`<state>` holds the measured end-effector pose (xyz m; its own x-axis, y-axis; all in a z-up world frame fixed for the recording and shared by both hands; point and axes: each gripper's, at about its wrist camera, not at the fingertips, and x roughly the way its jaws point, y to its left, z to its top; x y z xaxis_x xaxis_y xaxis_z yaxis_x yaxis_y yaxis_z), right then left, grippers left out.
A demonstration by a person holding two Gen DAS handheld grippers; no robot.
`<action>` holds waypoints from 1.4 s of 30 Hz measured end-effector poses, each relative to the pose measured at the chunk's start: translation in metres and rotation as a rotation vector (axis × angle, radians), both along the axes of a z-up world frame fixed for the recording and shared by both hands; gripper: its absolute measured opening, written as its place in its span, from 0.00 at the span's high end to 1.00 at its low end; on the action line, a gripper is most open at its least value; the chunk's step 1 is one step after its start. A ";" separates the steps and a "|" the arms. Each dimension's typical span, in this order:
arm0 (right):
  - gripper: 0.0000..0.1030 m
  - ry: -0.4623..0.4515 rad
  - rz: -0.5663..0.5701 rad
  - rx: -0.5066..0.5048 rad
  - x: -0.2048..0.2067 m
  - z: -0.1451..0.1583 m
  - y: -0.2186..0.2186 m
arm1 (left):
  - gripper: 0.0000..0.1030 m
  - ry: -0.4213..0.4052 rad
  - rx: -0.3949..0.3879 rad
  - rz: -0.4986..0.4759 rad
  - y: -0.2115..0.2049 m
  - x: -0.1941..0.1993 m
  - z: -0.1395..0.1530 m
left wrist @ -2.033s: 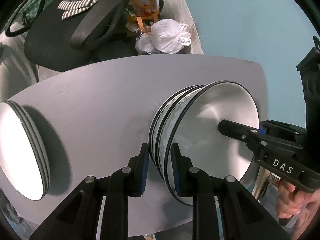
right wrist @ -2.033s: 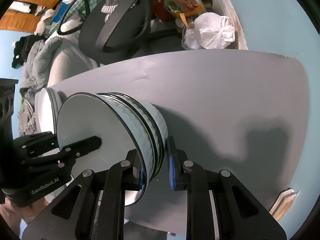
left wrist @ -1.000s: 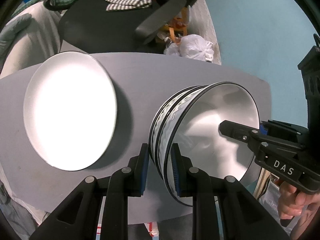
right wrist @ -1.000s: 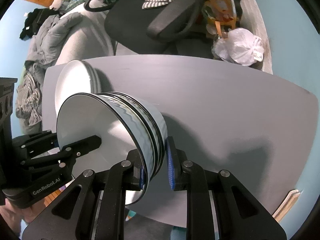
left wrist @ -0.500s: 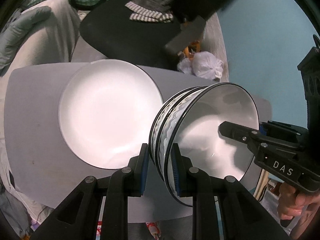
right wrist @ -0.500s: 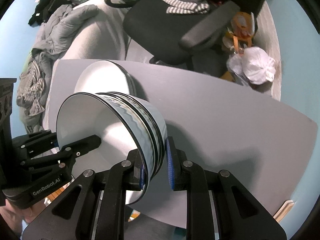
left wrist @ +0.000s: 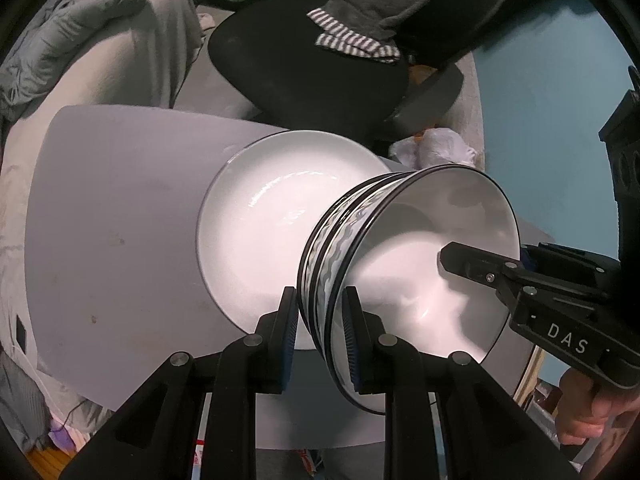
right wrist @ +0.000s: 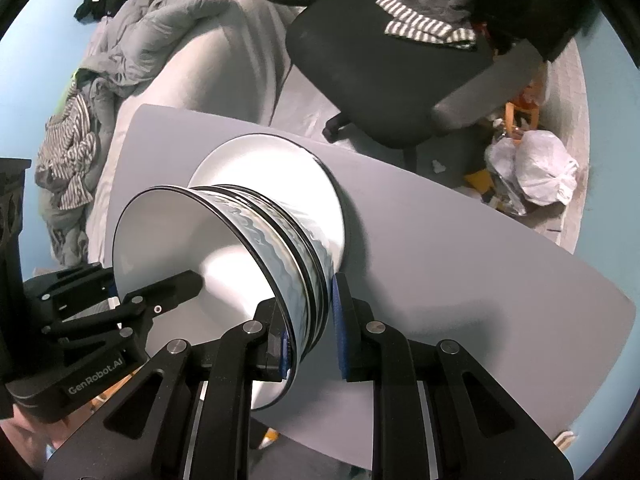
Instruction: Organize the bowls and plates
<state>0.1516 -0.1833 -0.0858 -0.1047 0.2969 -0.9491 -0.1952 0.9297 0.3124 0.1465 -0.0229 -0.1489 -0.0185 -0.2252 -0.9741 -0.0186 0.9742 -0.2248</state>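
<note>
Both the left claw (left wrist: 320,312) and right claw (right wrist: 308,312) are clamping opposite rims of the stacked bowls (left wrist: 400,272), which are likely heavy, slick and breakable.

Grey tabletop (right wrist: 460,248) is sitting in front of a black office chair (right wrist: 384,80), striped cloth (right wrist: 424,30) lying on its seat. Pale blue wall (left wrist: 540,80) is showing on the right. White plastic bag (right wrist: 536,172) is resting on the floor beyond the table. Grey bedding (right wrist: 160,20) is heaped on a pale bed at left.
</note>
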 end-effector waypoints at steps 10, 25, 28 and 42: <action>0.82 0.053 0.031 -0.013 0.009 -0.027 0.029 | 0.80 0.043 0.030 0.010 0.022 0.015 -0.025; 0.82 0.071 0.010 -0.032 0.021 -0.036 0.041 | 0.79 0.034 0.011 0.011 0.039 0.022 -0.031; 0.82 0.073 -0.013 -0.039 0.022 -0.038 0.039 | 0.77 0.030 0.019 -0.014 0.038 0.021 -0.029; 0.42 -0.026 -0.079 -0.065 0.007 -0.026 0.044 | 0.34 -0.052 0.071 -0.001 0.052 0.012 -0.016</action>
